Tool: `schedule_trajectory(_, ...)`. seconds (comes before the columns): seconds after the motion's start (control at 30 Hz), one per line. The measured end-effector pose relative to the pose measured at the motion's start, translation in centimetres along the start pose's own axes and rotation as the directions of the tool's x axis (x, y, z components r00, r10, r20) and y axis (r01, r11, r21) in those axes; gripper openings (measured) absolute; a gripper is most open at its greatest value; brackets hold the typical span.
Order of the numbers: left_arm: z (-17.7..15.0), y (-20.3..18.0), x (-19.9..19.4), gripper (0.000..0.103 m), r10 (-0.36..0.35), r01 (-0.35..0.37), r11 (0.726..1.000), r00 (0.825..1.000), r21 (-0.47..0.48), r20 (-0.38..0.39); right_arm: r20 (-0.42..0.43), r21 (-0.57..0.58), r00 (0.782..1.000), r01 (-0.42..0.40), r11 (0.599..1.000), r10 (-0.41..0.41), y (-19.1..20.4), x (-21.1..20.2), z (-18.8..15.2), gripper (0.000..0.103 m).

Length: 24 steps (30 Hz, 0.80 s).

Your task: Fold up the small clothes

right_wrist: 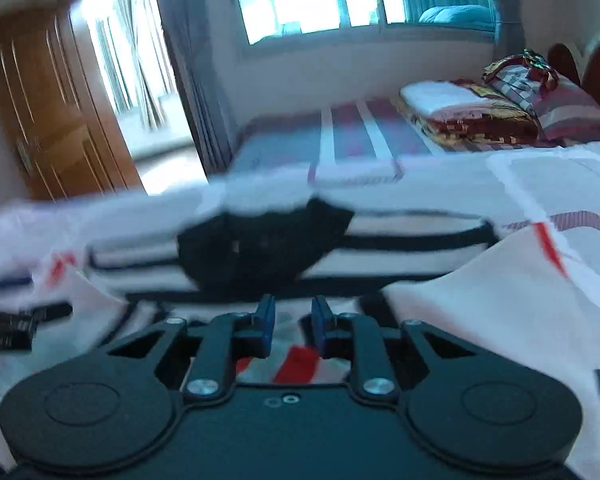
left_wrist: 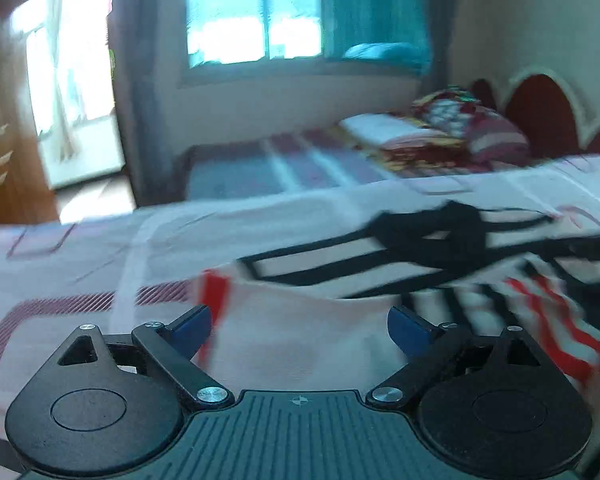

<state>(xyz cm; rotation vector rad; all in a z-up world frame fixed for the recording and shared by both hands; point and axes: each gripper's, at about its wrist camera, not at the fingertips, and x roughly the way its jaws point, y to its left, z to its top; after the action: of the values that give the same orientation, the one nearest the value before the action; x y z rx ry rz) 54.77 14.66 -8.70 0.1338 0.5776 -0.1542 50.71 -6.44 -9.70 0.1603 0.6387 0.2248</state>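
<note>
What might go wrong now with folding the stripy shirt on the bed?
1. The left gripper is wide open over the white shirt with black and red stripes, so it may close on only a thin bit that slips.
2. The right gripper has a narrow gap and might also pinch the patterned bedsheet beneath.
3. Both views are blurry, so aiming could be off.

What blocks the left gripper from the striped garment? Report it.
Nothing visible. The left gripper is open, with the striped garment lying right ahead between its fingers on the bedsheet. The blur hides fine detail.
</note>
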Motion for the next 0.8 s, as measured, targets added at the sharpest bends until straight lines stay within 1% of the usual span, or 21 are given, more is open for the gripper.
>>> schedule_trajectory(0.03, -0.2, -0.9, -0.2, 0.095, -0.012, 0.012, 1.0, 1.0, 0.014, 0.006, 0.012, -0.025, 1.0, 0.024, 0.999, -0.024, -0.1, -0.7, -0.2, 0.026)
schedule_trajectory(0.07, -0.6, -1.5, -0.3, 0.095, -0.043, 0.043, 0.999, 0.999, 0.007, 0.0, 0.024, -0.027, 0.999, 0.043, 0.999, -0.043, -0.5, -1.5, -0.4, 0.031)
schedule_trajectory(0.1, -1.0, -2.2, 0.0, 0.095, -0.067, 0.067, 0.998, 0.998, 0.004, -0.017, 0.017, -0.017, 0.999, 0.04, 0.999, -0.04, -0.9, -1.9, -0.7, 0.031)
schedule_trajectory(0.13, -1.2, -2.9, 0.5, 0.095, -0.068, 0.069, 0.997, 0.997, 0.016, -0.035, -0.004, -0.008, 1.0, 0.021, 1.0, -0.021, -0.9, -1.8, -0.9, 0.03)
schedule_trajectory(0.17, -1.6, -3.8, 0.9, 0.095, -0.051, 0.053, 0.998, 0.997, 0.037, -0.058, -0.033, -0.009, 0.999, -0.019, 1.0, 0.019, -0.6, -1.4, -1.2, 0.028)
schedule_trajectory(0.2, -2.3, -4.4, 1.5, 0.095, -0.025, 0.03, 0.998, 0.996, 0.05, -0.084, -0.059, -0.037, 0.997, -0.057, 0.998, 0.055, 0.4, -0.9, -1.6, 0.028)
schedule_trajectory(0.23, -2.9, -4.4, 1.4, 0.096, -0.021, 0.023, 0.999, 0.998, 0.032, -0.065, -0.089, -0.086, 0.994, -0.078, 0.993, 0.07, 1.5, -0.3, -2.2, 0.027)
schedule_trajectory(0.27, -2.9, -4.0, 1.4, 0.096, -0.02, 0.021, 1.0, 0.998, 0.011, -0.067, -0.121, -0.169, 0.991, -0.068, 0.983, 0.048, 2.8, 0.5, -3.1, 0.026)
schedule_trajectory(0.3, -2.9, -3.6, 1.2, 0.096, -0.016, 0.016, 1.0, 0.997, -0.003, -0.075, -0.088, -0.236, 0.996, -0.035, 0.971, 0.015, 3.4, 0.5, -4.0, 0.026)
schedule_trajectory(0.33, -3.0, -3.5, 0.8, 0.096, 0.001, 0.0, 1.0, 0.997, 0.007, -0.076, -0.062, -0.24, 0.998, -0.012, 0.971, -0.003, 2.8, 0.2, -4.4, 0.026)
schedule_trajectory(0.37, -3.4, -3.0, 0.2, 0.096, 0.018, -0.016, 1.0, 0.997, 0.023, -0.074, -0.052, -0.201, 0.998, 0.012, 0.979, -0.023, 1.8, -0.4, -4.3, 0.025)
schedule_trajectory(0.43, -4.1, -1.6, -0.5, 0.096, 0.009, -0.01, 1.0, 0.997, -0.006, -0.083, -0.023, -0.172, 0.991, 0.123, 0.977, -0.128, -0.8, -1.8, -4.5, 0.025)
schedule_trajectory(0.5, -4.4, -1.1, -1.1, 0.096, 0.015, -0.015, 1.0, 0.997, 0.002, -0.079, -0.026, -0.141, 0.99, 0.134, 0.981, -0.139, -2.8, -3.1, -5.0, 0.025)
schedule_trajectory(0.57, -4.3, -1.3, -0.9, 0.096, 0.024, -0.024, 1.0, 0.996, 0.001, -0.081, -0.034, -0.131, 0.979, 0.196, 0.972, -0.202, -4.0, -3.9, -4.9, 0.04)
schedule_trajectory(0.63, -3.6, -1.7, -1.3, 0.096, 0.046, -0.045, 0.999, 0.997, 0.012, -0.069, -0.05, -0.086, 0.979, 0.194, 0.977, -0.199, -4.3, -4.8, -5.1, 0.04)
schedule_trajectory(0.67, -3.4, -2.3, -2.1, 0.096, 0.044, -0.044, 0.999, 0.998, 0.016, -0.037, -0.041, -0.079, 0.978, 0.202, 0.976, -0.206, -4.0, -5.4, -5.0, 0.038)
schedule_trajectory(0.7, -3.1, -2.8, -2.6, 0.096, 0.045, -0.045, 0.999, 0.999, 0.021, -0.026, -0.024, -0.077, 0.979, 0.2, 0.977, -0.203, -3.9, -6.2, -5.0, 0.037)
schedule_trajectory(0.73, -3.1, -3.3, -2.8, 0.096, 0.045, -0.045, 0.999, 0.999, 0.021, -0.031, -0.011, -0.073, 0.981, 0.194, 0.978, -0.196, -3.5, -6.6, -5.1, 0.037)
schedule_trajectory(0.77, -3.3, -3.5, -2.9, 0.096, 0.035, -0.035, 0.999, 0.998, 0.007, -0.044, -0.027, -0.058, 0.982, 0.187, 0.981, -0.189, -3.1, -6.5, -5.1, 0.038)
schedule_trajectory(0.8, -3.5, -3.6, -2.9, 0.096, 0.032, -0.032, 0.999, 0.998, -0.006, -0.061, -0.07, -0.02, 0.982, 0.173, 0.985, -0.174, -3.2, -6.0, -5.4, 0.039)
